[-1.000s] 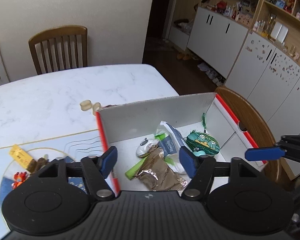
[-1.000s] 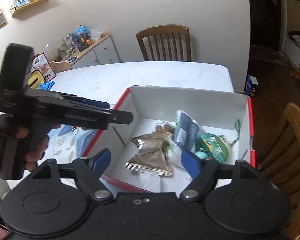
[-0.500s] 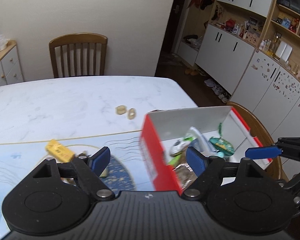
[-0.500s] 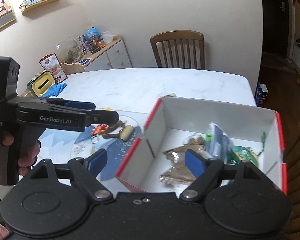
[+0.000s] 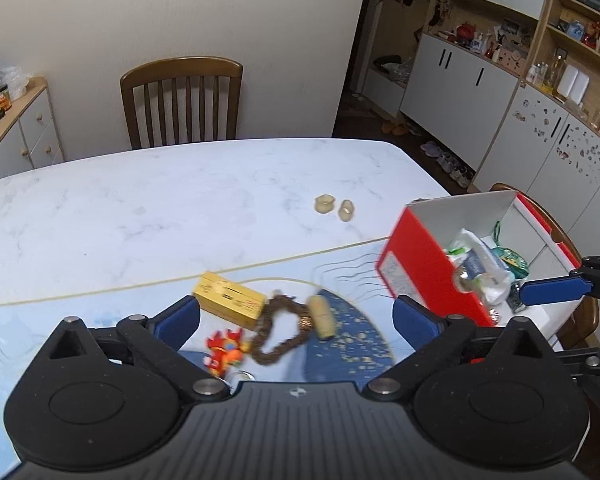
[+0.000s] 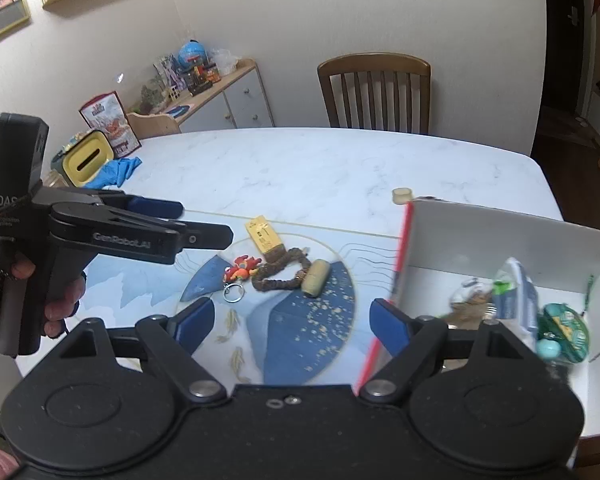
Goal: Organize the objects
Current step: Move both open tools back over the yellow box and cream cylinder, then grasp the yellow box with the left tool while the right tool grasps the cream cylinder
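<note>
Walls: plain cream | Table (image 5: 180,200): white marble top | Chair (image 5: 182,100): wooden, slat-backed, at far edge | Cabinets (image 5: 460,84): white doors, open wooden shelves above | Sideboard (image 6: 228,96): low, cluttered top

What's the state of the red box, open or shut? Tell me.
Open. The red box has no lid on; its white inside shows, with a green pouch and packets lying in it.

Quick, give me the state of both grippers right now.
Left gripper: open, jaws just widened, nothing between them.
Right gripper: open, holding nothing, jaws have just been opening slightly.
</note>
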A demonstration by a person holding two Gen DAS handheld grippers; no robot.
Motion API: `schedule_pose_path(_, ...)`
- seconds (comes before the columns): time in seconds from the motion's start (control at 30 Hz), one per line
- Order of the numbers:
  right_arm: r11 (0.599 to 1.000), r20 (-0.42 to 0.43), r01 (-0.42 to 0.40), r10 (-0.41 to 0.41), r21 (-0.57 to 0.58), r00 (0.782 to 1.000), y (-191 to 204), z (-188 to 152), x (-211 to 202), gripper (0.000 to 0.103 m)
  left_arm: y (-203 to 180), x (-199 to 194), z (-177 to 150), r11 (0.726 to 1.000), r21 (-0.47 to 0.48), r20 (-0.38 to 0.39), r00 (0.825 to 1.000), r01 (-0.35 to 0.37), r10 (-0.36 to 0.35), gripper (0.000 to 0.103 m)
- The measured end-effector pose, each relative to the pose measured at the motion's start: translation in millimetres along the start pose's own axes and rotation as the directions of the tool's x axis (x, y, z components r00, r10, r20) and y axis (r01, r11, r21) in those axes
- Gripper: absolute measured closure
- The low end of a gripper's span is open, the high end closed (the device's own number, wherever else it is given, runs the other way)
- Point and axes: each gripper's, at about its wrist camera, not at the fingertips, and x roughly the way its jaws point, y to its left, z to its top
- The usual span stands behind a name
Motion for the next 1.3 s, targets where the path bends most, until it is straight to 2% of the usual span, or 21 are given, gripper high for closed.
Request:
schedule_pose_path(0.37, 0.994, -0.050, 0.108, -0.107, 0.011, 0.993, 32, 8, 74, 0.023, 59, 49, 8, 0.999, -0.027, -0.050, 0.998, -0.023, 0.022, 0.000)
schedule_pose_path(0.6, 0.984, -0.081, 0.177, -0.173, 0.037, 0.981, 28, 9, 114, 0.027, 68, 78, 5, 0.999, 0.023, -0.062, 0.998, 0.032, -0.031, 0.000)
schedule_pose_path(0.73, 0.975, -0.105, 0.214, -0.206, 0.061, 0.973, 20, 9, 133, 0.036, 68, 93, 0, 0.996, 0.073, -0.077, 0.996, 0.049, -0.043, 0.000)
schedule_pose_path(0.9, 0.966, -0.126, 0.252, -0.243, 0.061, 0.962, 15, 7, 150, 0.047, 60, 110, -8, 0.983, 0.178, -0.080, 0.996, 0.052, -0.039, 0.000)
schedule_pose_path(1.03, 0.961, -0.145, 0.268, -0.257, 0.065, 0.956, 11, 7, 163, 0.055, 64, 122, -9, 0.982, 0.177, -0.086, 0.995, 0.063, -0.049, 0.000)
schedule_pose_path(1.3, 0.961, -0.170, 0.260, -0.241, 0.098, 0.955, 0, 7, 181, 0.061, 71, 136, -9, 0.984, 0.165, -0.078, 0.995, 0.075, -0.062, 0.000)
